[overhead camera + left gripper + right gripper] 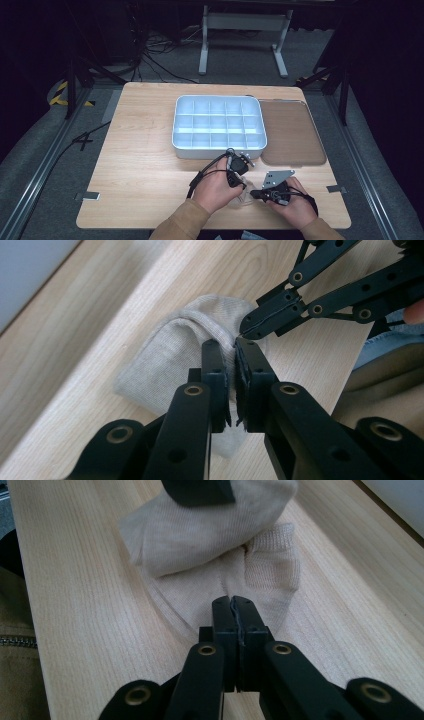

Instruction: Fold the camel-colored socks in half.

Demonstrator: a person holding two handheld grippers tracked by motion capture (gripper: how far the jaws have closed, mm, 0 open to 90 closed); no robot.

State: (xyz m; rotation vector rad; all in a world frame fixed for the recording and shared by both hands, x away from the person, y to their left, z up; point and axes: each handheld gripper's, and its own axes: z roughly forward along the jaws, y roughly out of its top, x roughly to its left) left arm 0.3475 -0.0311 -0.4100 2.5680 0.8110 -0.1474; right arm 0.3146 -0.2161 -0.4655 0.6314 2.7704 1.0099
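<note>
On the pale wooden tabletop [150, 150], a beige sock [215, 545] is pinched by both closed jaws, left gripper [231, 360] beside right gripper [233, 605], apparently for folding.

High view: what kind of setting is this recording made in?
Probably a lab or recording bay, not a home: a bare wooden table on grey carpet, dark surrounds with loose cables, metal floor rails, and a white compartment tray set out.
</note>
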